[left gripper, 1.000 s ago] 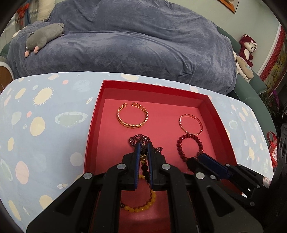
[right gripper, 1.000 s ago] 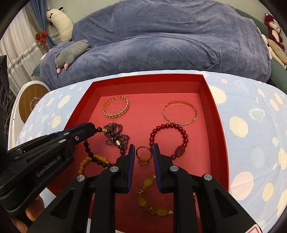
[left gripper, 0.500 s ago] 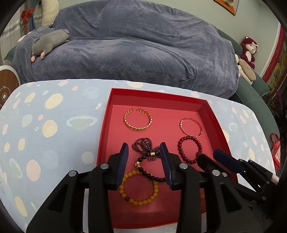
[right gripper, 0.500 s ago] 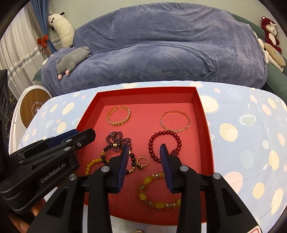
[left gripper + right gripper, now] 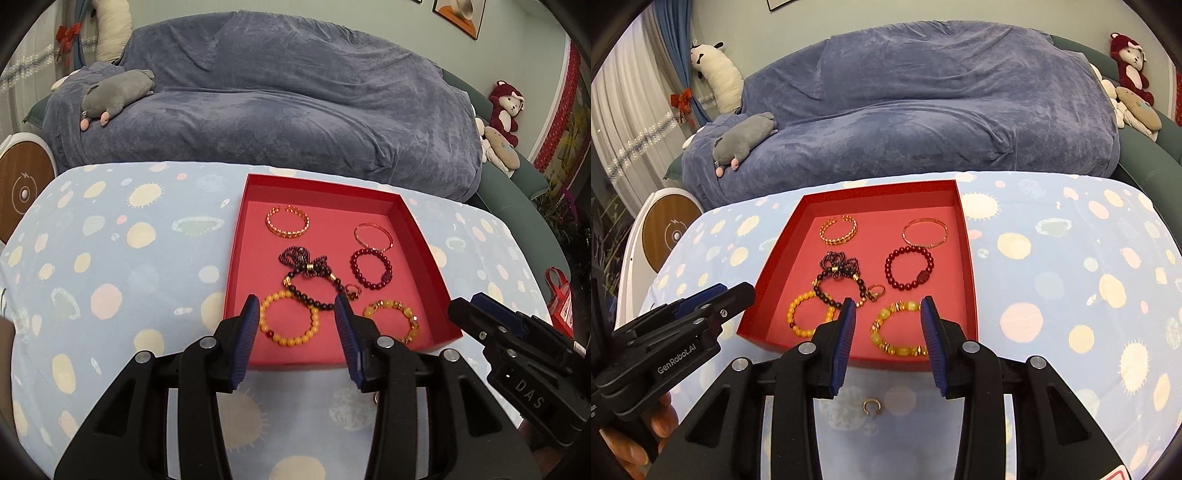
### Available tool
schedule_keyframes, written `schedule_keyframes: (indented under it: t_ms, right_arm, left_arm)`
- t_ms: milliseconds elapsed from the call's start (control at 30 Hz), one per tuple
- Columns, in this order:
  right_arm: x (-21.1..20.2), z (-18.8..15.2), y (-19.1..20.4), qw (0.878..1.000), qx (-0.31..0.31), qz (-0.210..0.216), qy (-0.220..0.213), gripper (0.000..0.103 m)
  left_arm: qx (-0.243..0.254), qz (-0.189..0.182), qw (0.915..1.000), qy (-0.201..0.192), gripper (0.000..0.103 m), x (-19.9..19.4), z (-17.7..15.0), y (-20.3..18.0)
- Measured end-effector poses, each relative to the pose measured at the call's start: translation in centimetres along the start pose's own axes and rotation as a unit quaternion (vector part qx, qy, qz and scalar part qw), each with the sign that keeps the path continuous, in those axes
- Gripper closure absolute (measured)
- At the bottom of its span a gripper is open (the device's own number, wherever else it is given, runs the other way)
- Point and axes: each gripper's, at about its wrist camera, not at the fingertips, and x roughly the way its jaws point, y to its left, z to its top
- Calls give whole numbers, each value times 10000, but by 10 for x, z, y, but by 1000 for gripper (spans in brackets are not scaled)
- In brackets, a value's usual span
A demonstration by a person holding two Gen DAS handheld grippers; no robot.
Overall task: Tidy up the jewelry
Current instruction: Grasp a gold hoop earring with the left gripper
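Observation:
A red tray [image 5: 236,258] [image 5: 967,240] on the table holds several bracelets: a gold cuff [image 5: 288,220], a thin gold bangle [image 5: 373,237], a red bead bracelet [image 5: 371,268], a dark bead bracelet with a bow [image 5: 308,273], a yellow bead bracelet [image 5: 289,322], a yellow stone bracelet [image 5: 899,328] and a small ring [image 5: 875,291]. A small gold ring [image 5: 872,407] lies on the cloth in front of the tray. My left gripper [image 5: 295,308] is open and empty above the tray's near edge. My right gripper [image 5: 888,308] is open and empty there too.
The table has a light blue spotted cloth [image 5: 110,277]. A sofa under a blue-grey cover [image 5: 277,110] stands behind, with a grey plush [image 5: 118,94] and red plush toys [image 5: 1128,62]. A round white and wood device [image 5: 668,229] is at the left.
Both grippers have opened, let go of the dark bead bracelet and the small ring, and pulled back and up from the tray. A gold ring on the cloth has come into view.

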Motion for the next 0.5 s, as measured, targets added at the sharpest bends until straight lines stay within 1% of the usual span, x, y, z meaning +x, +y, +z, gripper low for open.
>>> schedule_keyframes:
  t_ms: [167, 300, 500]
  right_arm:
    - [-18, -30, -2, 9999, -49, -112, 97, 67]
    - [-28, -59, -10, 9995, 70, -137, 280, 67]
    - [-32, -102, -14, 9978, 177, -191, 611, 67]
  left_arm:
    - [-95, 31, 9997, 208, 63, -13, -35, 3]
    - [-178, 55, 9990, 414, 63, -20, -69, 5]
    - [-144, 32, 9965, 825, 63, -24, -122, 3]
